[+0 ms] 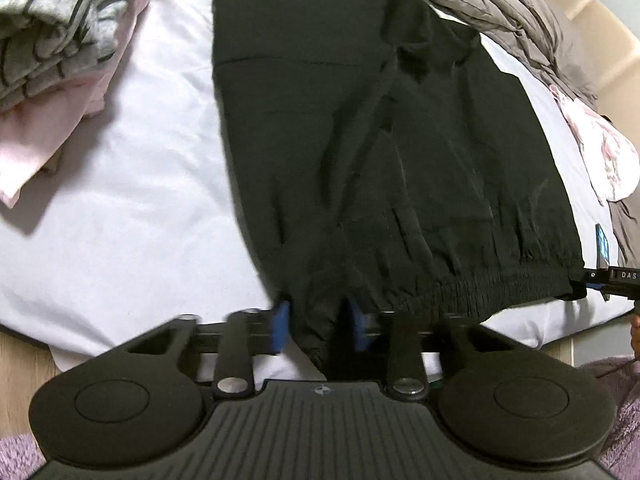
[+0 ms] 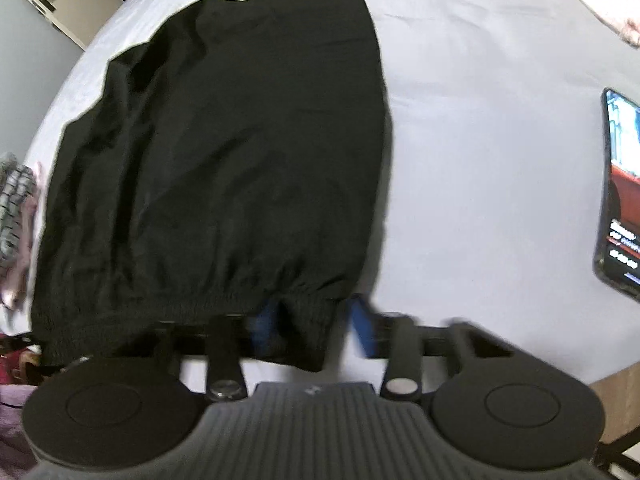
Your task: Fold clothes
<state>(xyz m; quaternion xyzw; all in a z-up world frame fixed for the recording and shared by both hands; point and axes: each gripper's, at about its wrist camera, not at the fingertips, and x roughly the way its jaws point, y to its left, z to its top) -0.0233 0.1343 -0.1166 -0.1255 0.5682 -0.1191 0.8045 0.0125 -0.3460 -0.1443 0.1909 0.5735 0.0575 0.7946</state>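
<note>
A black garment with an elastic waistband (image 1: 400, 168) lies spread on the white sheet, waistband toward me. My left gripper (image 1: 318, 328) is shut on the waistband's left corner, with bunched black cloth between its blue fingers (image 1: 280, 326). In the right wrist view the same garment (image 2: 224, 160) fills the middle. My right gripper (image 2: 314, 326) is shut on the waistband's right corner, and a fold of cloth hangs down between its blue fingers (image 2: 362, 328). The right gripper's body (image 1: 612, 276) shows at the far right of the left wrist view, at the waistband's end. Both views are blurred by motion.
A folded pile of grey patterned cloth (image 1: 52, 28) on pink cloth (image 1: 48, 128) sits at the left. A grey duvet (image 1: 500, 8) and a pink floral pillow (image 1: 600, 148) lie at the far right. A lit phone (image 2: 618, 200) rests on the sheet (image 2: 480, 120) to the right.
</note>
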